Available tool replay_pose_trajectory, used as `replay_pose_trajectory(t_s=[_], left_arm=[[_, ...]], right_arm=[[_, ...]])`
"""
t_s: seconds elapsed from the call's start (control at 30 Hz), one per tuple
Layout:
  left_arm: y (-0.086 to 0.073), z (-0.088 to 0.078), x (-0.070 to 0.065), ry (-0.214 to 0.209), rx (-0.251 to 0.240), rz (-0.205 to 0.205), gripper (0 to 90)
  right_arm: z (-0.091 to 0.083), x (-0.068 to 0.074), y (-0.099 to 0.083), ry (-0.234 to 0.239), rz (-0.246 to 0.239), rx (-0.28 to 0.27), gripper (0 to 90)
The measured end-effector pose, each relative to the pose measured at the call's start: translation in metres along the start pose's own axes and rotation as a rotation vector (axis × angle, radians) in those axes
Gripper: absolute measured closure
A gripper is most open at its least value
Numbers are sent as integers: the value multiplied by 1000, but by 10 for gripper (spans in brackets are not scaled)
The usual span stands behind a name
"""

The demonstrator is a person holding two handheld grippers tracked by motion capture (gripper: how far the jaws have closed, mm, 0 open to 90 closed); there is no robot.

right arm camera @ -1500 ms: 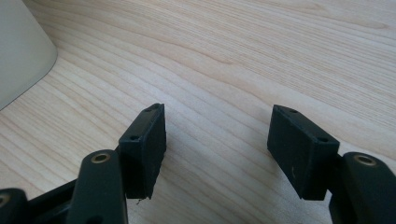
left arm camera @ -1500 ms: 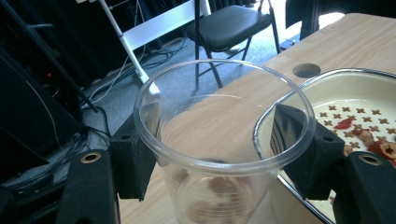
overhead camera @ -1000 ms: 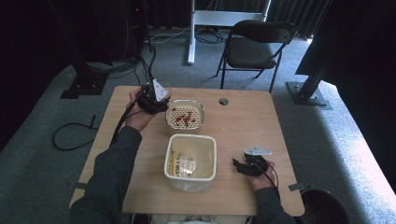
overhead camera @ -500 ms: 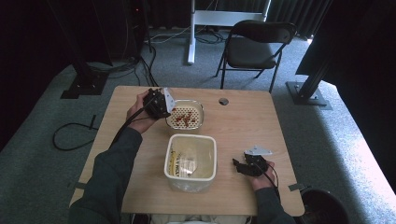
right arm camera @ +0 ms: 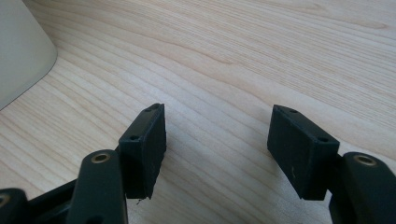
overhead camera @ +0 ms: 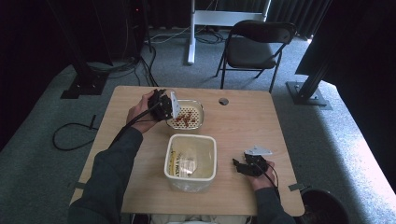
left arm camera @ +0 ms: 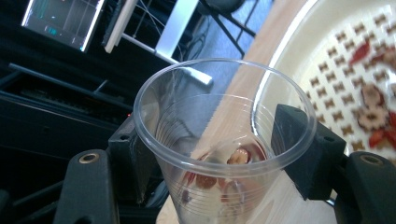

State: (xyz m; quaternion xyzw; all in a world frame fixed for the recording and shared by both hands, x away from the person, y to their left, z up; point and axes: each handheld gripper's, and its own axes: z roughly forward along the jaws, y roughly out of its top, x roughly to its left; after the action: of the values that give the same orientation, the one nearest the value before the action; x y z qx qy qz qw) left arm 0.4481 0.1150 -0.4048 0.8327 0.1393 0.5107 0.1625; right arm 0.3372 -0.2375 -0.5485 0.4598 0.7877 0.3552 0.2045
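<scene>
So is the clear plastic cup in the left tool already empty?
No: the clear plastic cup clamped in the left tool has reddish dried pieces at its bottom.

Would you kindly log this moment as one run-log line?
left gripper: shut on clear cup, tilted beside strainer bowl | right gripper: open, resting on table | white tub: between

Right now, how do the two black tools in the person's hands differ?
The left tool is raised and tilted by the colander, clamped on a clear plastic cup with a few reddish pieces inside. The right tool is low over bare table, jaws apart, holding nothing. Both are black with two jaws.
</scene>
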Motion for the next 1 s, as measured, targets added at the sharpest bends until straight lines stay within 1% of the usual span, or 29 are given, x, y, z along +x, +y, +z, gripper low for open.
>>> replay_pose_trajectory(t_s=[0.03, 0.07, 0.1, 0.13, 0.17, 0.2, 0.23, 0.27, 0.33, 0.5, 0.57, 0.6, 0.7, 0.73, 0.8, 0.83, 0.87, 1.0], left_arm=[[1, 0, -2, 4, 2, 22, 341], [1, 0, -2, 4, 2, 22, 340], [3, -1, -5, 11, 13, 69, 340], [4, -1, -6, 12, 11, 83, 340], [4, -1, -6, 12, 11, 83, 340], [6, -2, -7, 25, 15, 118, 340], [6, -2, -7, 25, 15, 118, 340], [7, -2, -9, 31, 8, 131, 340], [7, -2, -10, 33, 12, 136, 340], [5, -1, -15, 43, 22, 187, 339], [4, -1, -16, 40, 24, 187, 339], [4, -1, -16, 42, 30, 196, 339], [3, -1, -18, 52, 28, 218, 339], [3, -1, -19, 57, 31, 233, 339], [3, -1, -19, 58, 30, 239, 339], [3, -1, -22, 74, 34, 270, 339], [3, 0, -23, 69, 35, 274, 339], [2, 1, -27, 73, 36, 294, 338]], right_arm=[[0, 0, 0, 0, 0, 0, 365], [0, 0, 0, 0, 0, 0, 365], [0, 0, 0, 0, 0, 0, 365], [0, 0, 0, 0, 0, 0, 365], [0, 0, 0, 0, 0, 0, 365], [0, 0, 0, 0, 0, 0, 365], [0, 0, 0, 0, 0, 0, 365], [0, 0, 0, 0, 0, 0, 365], [0, 0, 0, 0, 0, 0, 365], [0, 0, 0, 0, 0, 0, 365], [0, 0, 0, 0, 0, 0, 365], [0, 0, 0, 0, 0, 0, 365], [0, 0, 0, 0, -2, -1, 365], [0, 0, 0, 0, -1, -1, 365], [0, 0, 0, 0, -1, -1, 365], [0, 0, 0, 0, -2, -1, 365], [0, 0, 0, -1, -1, -1, 365], [0, 0, 0, 0, 0, 0, 365]])
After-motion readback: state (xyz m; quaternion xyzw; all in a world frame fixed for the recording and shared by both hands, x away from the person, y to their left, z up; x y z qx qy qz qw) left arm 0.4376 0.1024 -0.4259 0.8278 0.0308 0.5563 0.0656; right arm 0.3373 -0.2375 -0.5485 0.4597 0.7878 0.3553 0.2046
